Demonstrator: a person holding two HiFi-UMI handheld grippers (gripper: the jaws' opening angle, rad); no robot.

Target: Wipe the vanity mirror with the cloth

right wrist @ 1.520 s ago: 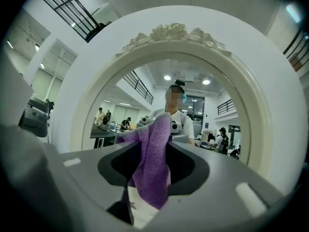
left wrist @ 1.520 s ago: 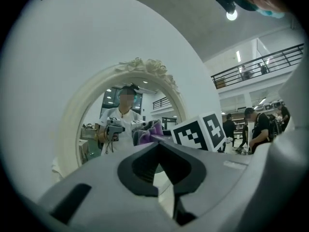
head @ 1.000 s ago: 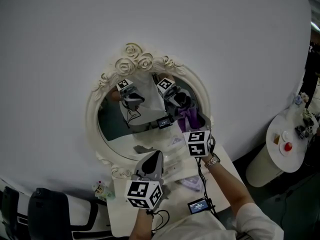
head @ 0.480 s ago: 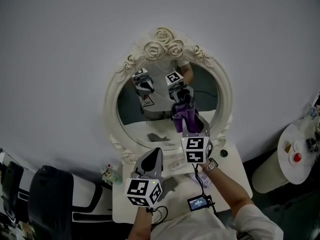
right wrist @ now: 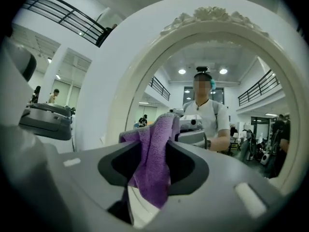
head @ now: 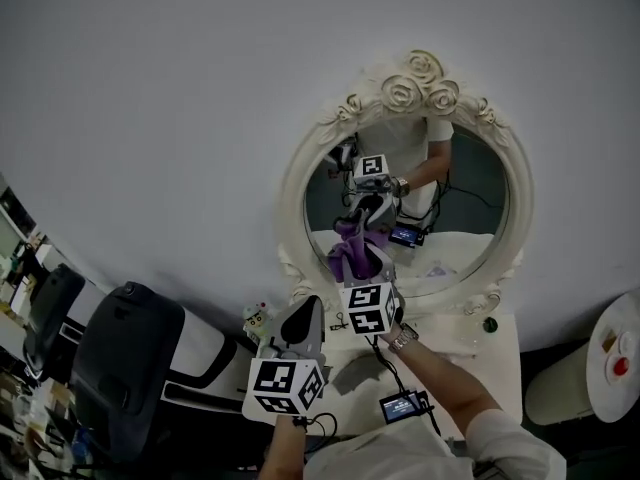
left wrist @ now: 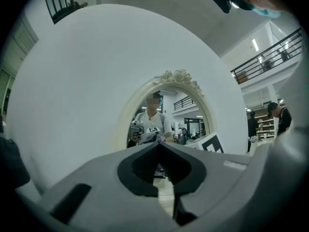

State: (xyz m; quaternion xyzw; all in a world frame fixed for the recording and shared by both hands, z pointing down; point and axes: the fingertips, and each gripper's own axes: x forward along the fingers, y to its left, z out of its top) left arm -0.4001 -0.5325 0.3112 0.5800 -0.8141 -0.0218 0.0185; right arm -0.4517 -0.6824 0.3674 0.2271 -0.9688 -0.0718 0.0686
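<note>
As own views show, left hand-held gripper point(left wrist: 160, 145) closed, empty — right hand-held gripper point(right wrist: 155, 141) clamps purple cloth point(right wrist: 152, 170).

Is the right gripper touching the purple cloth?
Touching. The right gripper view shows the purple cloth pinched between the right gripper's fingers, sticking up past them.

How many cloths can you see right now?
1. The purple cloth is clamped in the right tool, at the lower-left edge of the mirror; the purple above it is its reflection. The arms may hide another on the table.
</note>
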